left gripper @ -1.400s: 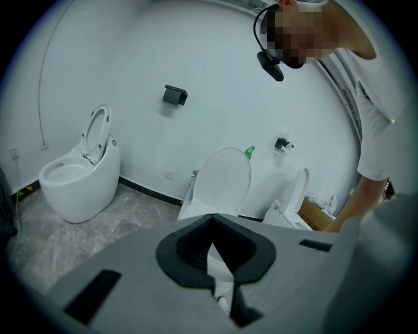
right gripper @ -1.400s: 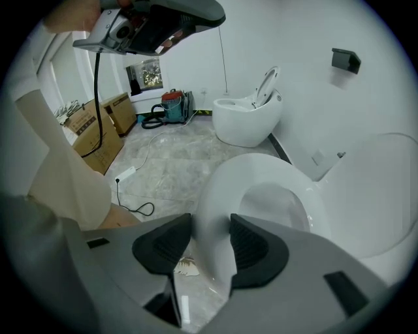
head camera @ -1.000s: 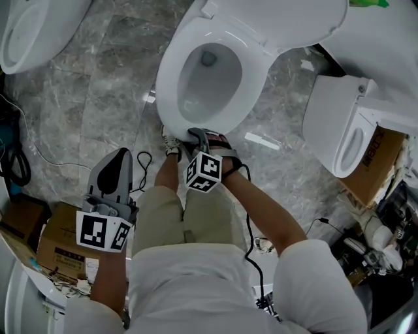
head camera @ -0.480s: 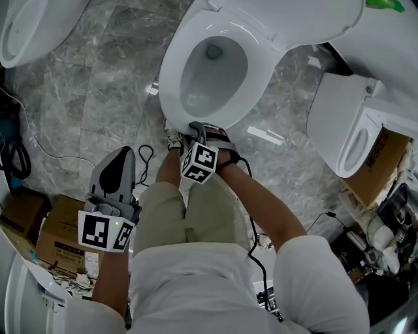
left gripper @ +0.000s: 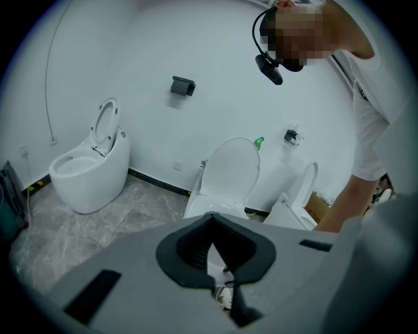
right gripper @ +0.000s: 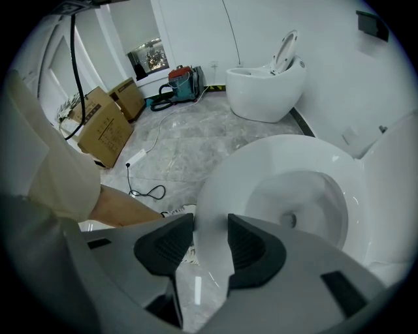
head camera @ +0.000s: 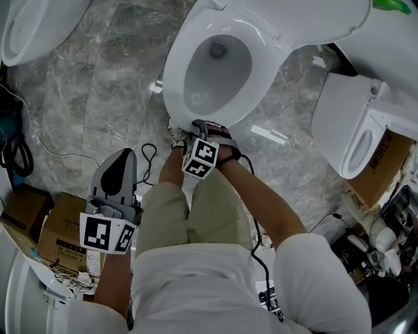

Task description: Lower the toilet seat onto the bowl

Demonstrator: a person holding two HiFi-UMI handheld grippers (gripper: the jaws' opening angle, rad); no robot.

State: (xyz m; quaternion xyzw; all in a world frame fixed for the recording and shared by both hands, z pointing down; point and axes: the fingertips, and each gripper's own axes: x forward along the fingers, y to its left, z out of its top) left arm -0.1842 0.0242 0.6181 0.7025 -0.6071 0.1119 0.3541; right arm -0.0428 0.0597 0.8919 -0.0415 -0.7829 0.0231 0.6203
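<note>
Right gripper (right gripper: 210,225) clamps the front edge of the white oval plastic toilet seat (head camera: 173,78); I see left gripper (head camera: 121,160) aside. Its jaws are together, empty.

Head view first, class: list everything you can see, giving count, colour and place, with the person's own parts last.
Toilet bowl: one, white, centre.
Toilet seat: one, white, over the bowl.
Lid: one, white, raised behind.
Other toilets: two, white, top left and right.
Cardboard boxes: at least three, brown, lower left and far right.
Cable: one, black, on the floor.
Floor: grey marble.
Left gripper: grey, shut, empty, lower left.
Right gripper: grey, shut on the seat's front edge.
</note>
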